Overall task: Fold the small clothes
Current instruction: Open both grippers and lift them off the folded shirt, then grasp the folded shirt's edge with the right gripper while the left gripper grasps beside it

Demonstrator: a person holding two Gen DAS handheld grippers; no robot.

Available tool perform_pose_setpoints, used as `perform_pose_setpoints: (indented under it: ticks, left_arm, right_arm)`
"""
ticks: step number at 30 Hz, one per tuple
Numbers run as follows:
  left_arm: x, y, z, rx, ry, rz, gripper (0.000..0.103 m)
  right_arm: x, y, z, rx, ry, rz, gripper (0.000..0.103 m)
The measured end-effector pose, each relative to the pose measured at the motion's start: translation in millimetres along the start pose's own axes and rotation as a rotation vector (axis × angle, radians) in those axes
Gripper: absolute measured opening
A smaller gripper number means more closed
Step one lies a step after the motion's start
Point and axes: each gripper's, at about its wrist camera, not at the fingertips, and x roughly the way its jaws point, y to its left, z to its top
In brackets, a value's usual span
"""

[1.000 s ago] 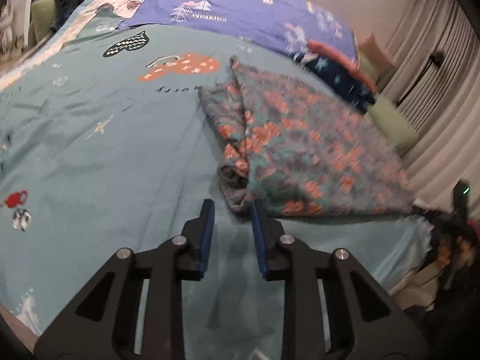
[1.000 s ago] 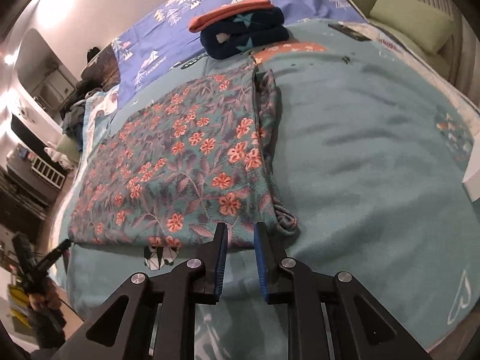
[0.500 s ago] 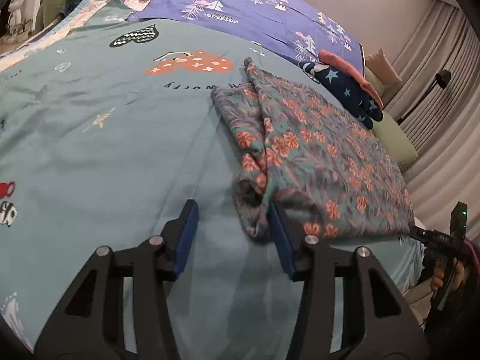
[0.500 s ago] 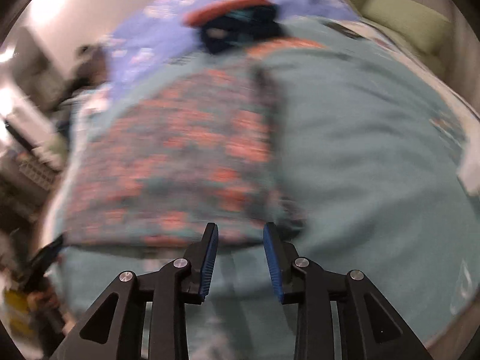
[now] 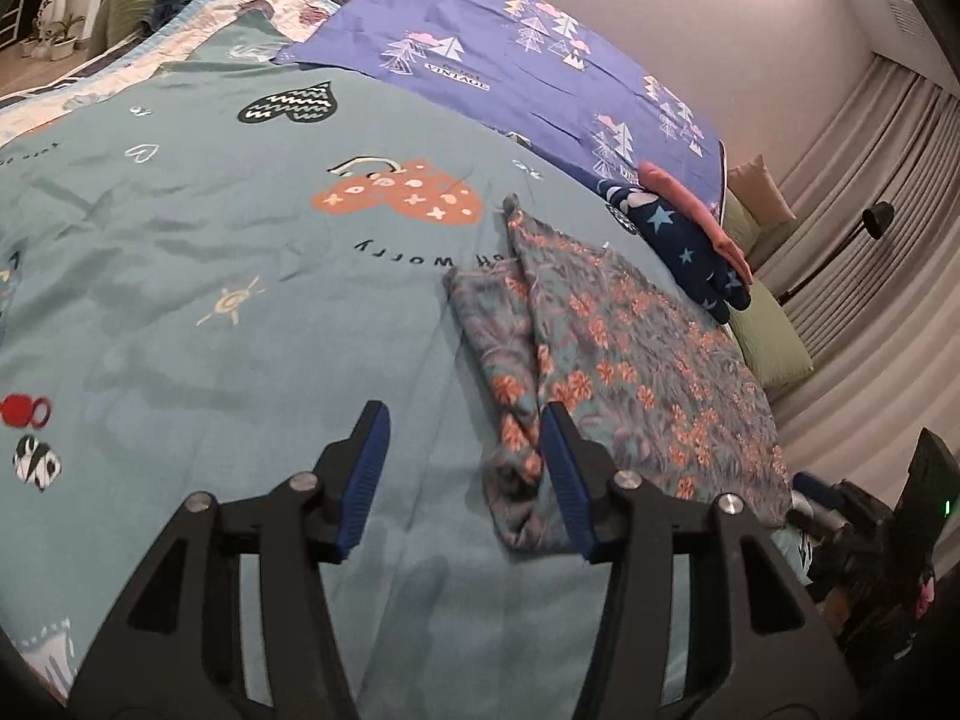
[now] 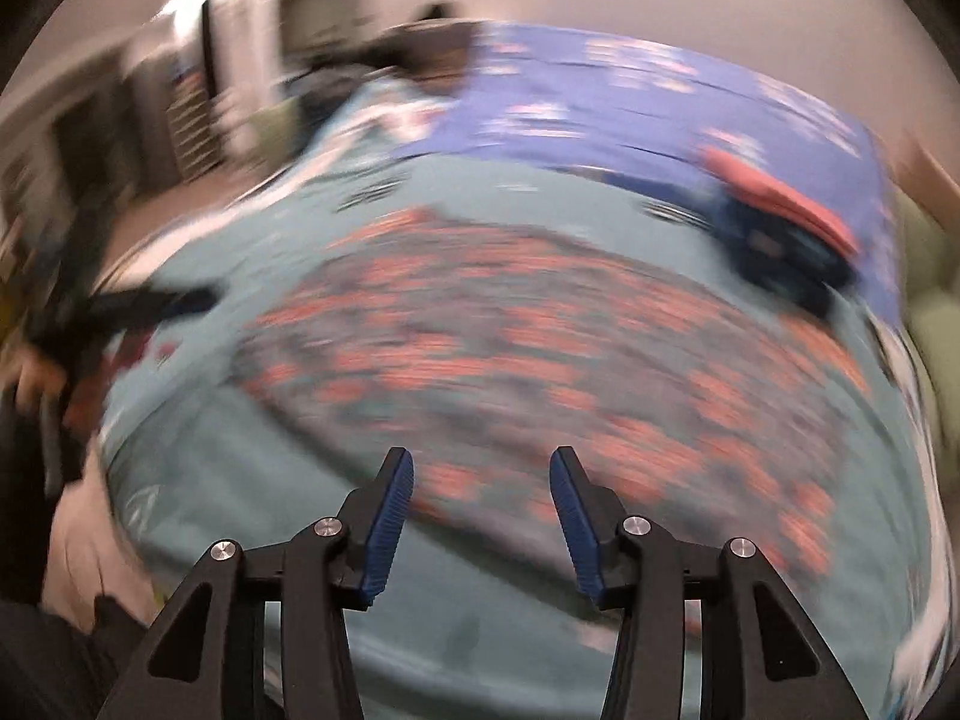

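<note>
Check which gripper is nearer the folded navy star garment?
Cannot tell. Left gripper sits at the floral cloth's near corner, right gripper at its edge; navy star garment lies beyond both.

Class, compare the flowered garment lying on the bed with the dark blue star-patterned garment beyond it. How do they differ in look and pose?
The flowered garment is teal with orange blossoms; the star-patterned garment is dark blue with pale stars. The flowered garment lies spread wide and flat, one side folded in; the star-patterned garment is a small compact bundle. Nothing lies on the flowered garment, while a pink folded piece rests on the star-patterned one. Both rest on the teal bedcover.
</note>
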Motion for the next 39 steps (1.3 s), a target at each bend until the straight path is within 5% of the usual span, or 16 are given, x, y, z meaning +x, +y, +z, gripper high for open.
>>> perform_pose_setpoints:
  ticks: [9, 14, 27, 36, 39]
  left_arm:
    - [18, 5, 14, -0.024, 0.024, -0.151, 0.060]
    - [42, 16, 24, -0.046, 0.088, -0.211, 0.060]
    - [110, 24, 57, -0.100, 0.256, -0.456, 0.060]
    - [125, 9, 68, -0.054, 0.289, -0.472, 0.060]
    - [128, 5, 70, -0.036, 0.291, -0.439, 0.046]
  right_arm:
    - [63, 120, 9, -0.288, 0.041, 0.032, 0.048]
    - [90, 148, 4, -0.378, 0.049, -0.066, 0.048]
    - [112, 166, 19, -0.393, -0.013, -0.186, 0.053]
    - [121, 161, 30, -0.332, -0.013, -0.172, 0.054]
    - [123, 159, 32, -0.318, -0.019, -0.169, 0.054]
